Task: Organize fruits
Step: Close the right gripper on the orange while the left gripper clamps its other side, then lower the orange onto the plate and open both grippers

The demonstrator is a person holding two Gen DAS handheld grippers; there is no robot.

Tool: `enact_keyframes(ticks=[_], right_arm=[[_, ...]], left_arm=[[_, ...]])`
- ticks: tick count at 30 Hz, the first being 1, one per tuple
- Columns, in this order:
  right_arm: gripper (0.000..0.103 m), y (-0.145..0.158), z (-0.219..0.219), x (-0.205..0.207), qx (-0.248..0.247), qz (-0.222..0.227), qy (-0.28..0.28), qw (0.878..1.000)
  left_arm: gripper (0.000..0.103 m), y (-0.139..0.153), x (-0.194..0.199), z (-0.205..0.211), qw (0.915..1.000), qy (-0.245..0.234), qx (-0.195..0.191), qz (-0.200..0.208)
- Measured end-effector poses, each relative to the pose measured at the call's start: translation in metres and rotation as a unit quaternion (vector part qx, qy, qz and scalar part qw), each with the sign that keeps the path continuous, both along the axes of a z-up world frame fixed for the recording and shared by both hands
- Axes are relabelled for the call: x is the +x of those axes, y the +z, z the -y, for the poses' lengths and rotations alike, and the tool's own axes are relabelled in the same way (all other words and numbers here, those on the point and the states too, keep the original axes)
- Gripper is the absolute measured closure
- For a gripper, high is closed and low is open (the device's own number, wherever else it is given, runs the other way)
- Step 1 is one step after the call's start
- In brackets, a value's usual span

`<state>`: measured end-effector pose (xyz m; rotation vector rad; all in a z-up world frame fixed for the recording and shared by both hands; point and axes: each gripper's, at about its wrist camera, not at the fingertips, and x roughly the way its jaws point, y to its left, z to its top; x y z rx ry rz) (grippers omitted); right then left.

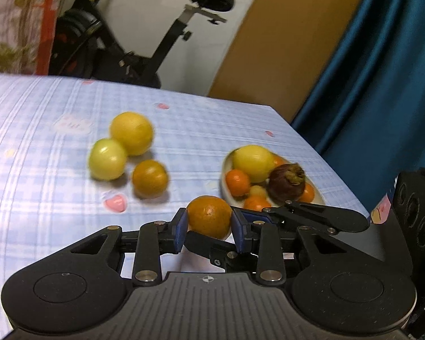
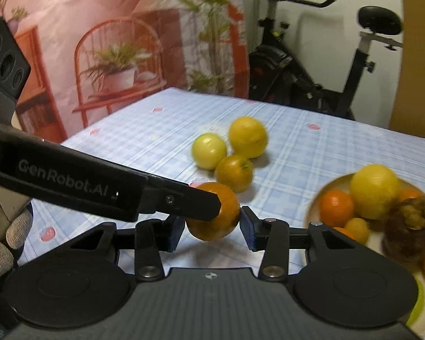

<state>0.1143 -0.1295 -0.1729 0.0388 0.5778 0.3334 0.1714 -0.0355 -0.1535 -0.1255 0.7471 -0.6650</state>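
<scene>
My left gripper (image 1: 209, 231) is shut on an orange (image 1: 209, 216), held above the table; its pads press both sides. In the right wrist view the same orange (image 2: 215, 215) sits between my right gripper's open pads (image 2: 212, 231), with the left gripper's finger (image 2: 184, 202) across it; whether the right pads touch it is unclear. A white plate (image 1: 226, 189) right of the orange holds a yellow lemon (image 1: 253, 163), small oranges and a dark mangosteen (image 1: 286, 181). Three loose fruits lie on the cloth: a yellow one (image 1: 131, 133), a green-yellow one (image 1: 107, 158), an orange one (image 1: 150, 178).
The table has a blue checked cloth (image 1: 42, 130); its far edge and right edge are near the plate. An exercise bike (image 1: 144, 45) stands behind it, a blue curtain (image 1: 382, 85) at the right. My gloved hand (image 2: 5, 240) shows at the left.
</scene>
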Motion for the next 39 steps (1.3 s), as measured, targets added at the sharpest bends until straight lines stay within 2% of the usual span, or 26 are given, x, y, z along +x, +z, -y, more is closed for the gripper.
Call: enact_keyframes(ticks=[9, 17, 30, 33, 39], right_arm=[[0.058, 0.013, 0.053, -0.028, 0.047, 0.031, -0.081, 0.995], [0.058, 0.005, 0.099, -0.041, 0.068, 0.034, -0.157, 0.985], [0.058, -0.012, 0.105, -0.039, 0.044, 0.035, -0.175, 0.983], [0.057, -0.011, 0.105, -0.041, 0.044, 0.041, -0.183, 0.981], [0.056, -0.008, 0.102, -0.047, 0.046, 0.059, -0.178, 0.981]], left_arm=[[0.068, 0.022, -0.007, 0.064, 0.9961, -0.068, 0.039, 0.042], [0.067, 0.013, 0.004, 0.118, 0.9906, -0.118, 0.059, 0.035], [0.067, 0.0, 0.013, 0.128, 0.9912, -0.109, 0.071, 0.025], [0.066, 0.001, 0.01, 0.127, 0.9921, -0.091, 0.078, 0.038], [0.065, 0.01, 0.006, 0.111, 0.9948, -0.06, 0.063, 0.053]])
